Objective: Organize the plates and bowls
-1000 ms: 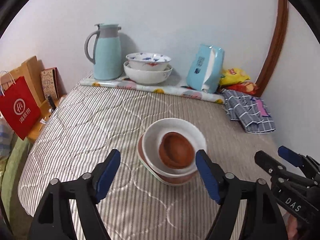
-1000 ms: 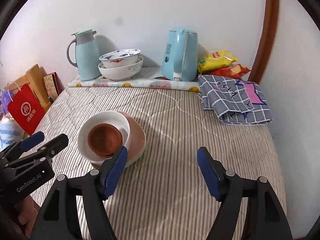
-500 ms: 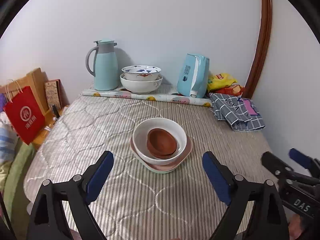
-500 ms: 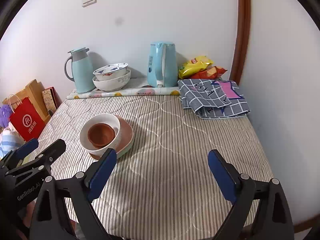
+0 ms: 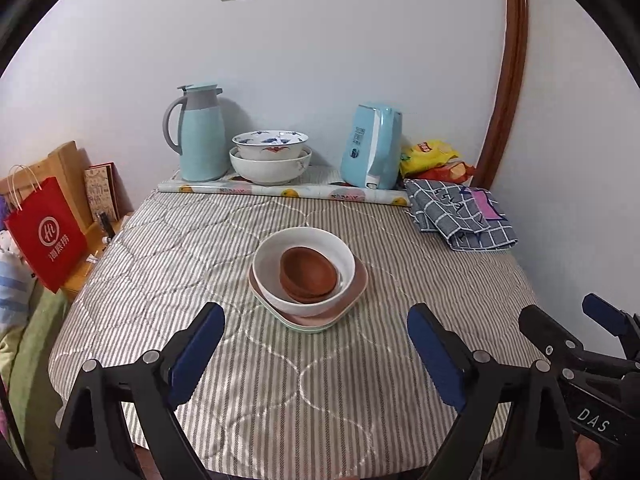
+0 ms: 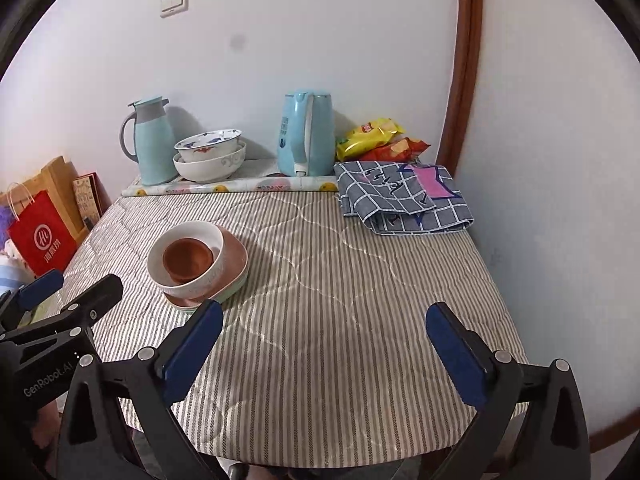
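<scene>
a brown bowl point(image 5: 308, 274) sits inside a white bowl point(image 5: 344, 258) on stacked pink and green plates point(image 5: 358, 292), mid-frame on the striped surface point(image 5: 320, 380). the left tongs point(image 5: 316, 340) and right tongs point(image 6: 324, 334) have just been opening; both gape wide with nothing between them, near the lower edge.

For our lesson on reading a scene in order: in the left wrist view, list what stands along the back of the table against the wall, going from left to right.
Teal thermos jug → stacked patterned bowls → light blue electric kettle → snack packets.
</scene>
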